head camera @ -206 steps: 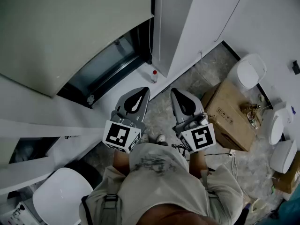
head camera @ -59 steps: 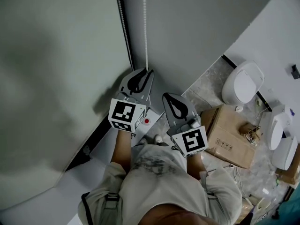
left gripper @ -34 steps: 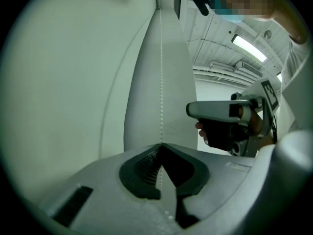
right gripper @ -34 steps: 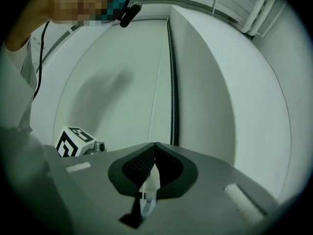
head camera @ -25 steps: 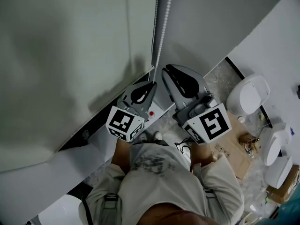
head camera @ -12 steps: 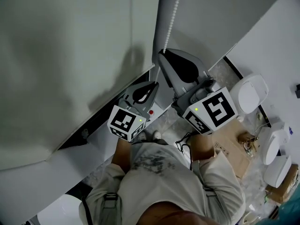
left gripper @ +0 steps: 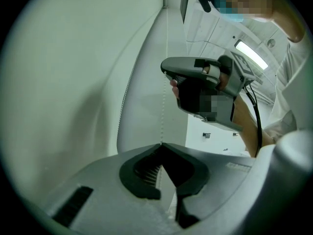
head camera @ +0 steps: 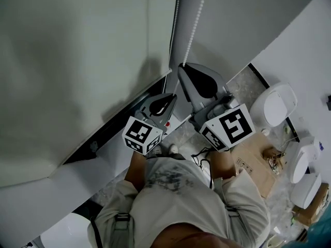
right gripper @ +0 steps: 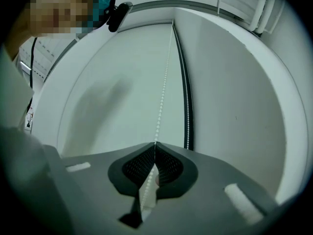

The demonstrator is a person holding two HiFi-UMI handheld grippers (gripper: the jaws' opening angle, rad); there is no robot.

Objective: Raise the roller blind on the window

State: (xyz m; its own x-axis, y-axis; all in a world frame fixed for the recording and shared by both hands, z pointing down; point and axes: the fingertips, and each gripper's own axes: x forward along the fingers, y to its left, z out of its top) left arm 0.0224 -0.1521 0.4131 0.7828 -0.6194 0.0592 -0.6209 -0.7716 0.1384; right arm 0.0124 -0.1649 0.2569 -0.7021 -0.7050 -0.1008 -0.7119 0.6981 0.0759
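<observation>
The right claw (right gripper: 155, 145) is closed on the bead chain (right gripper: 164, 89). The beads pass between its pads and run up along the roller blind (right gripper: 112, 97). The left claw (left gripper: 161, 145), held lower, is also closed, its tips together on the chain's other strand (left gripper: 162, 106). The blind's pale fabric covers most of the window, leaving a dark strip of glass (head camera: 116, 125) below its bottom edge. On the floor (head camera: 235, 84) to the right sits a cardboard box (head camera: 253, 167) with its flaps shut, so its contents cannot be seen. Small tangled metal bits (head camera: 272, 155) lie on top of it.
</observation>
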